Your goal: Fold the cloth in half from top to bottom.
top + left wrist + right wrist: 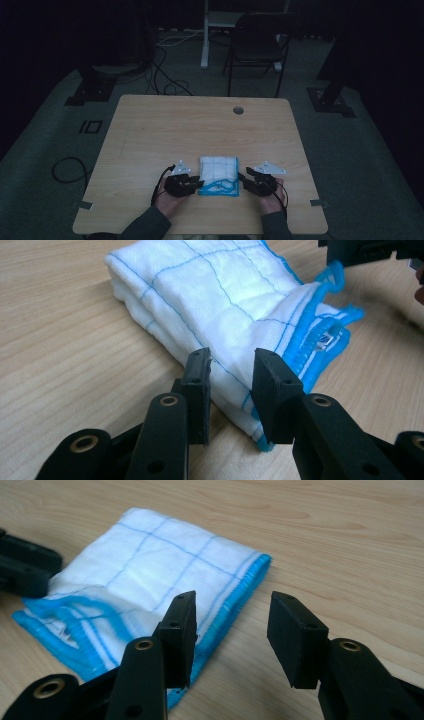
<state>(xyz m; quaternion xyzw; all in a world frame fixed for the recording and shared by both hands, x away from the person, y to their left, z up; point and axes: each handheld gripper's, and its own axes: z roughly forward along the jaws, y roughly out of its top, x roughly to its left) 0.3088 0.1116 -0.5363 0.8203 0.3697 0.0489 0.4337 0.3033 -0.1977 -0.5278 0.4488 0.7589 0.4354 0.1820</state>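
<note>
A folded white cloth point(218, 176) with blue grid lines and blue stitched edges lies near the table's front edge. My left gripper point(192, 184) sits at its left side and my right gripper point(250, 181) at its right side. In the left gripper view the open left gripper point(230, 357) straddles the cloth's point(215, 295) folded side; the cloth looks unsqueezed. The right gripper point(370, 250) shows at the top right there. In the right gripper view the right gripper point(232, 600) stands open, one jaw over the cloth's point(150, 565) blue edge, the other over bare wood. The left gripper point(25, 567) is at the left.
The wooden table point(200, 130) has a round cable hole point(238, 110) near its far edge. Behind it stand a dark folding chair point(257, 42) and a white desk leg point(205, 45). Cables point(165, 75) lie on the floor.
</note>
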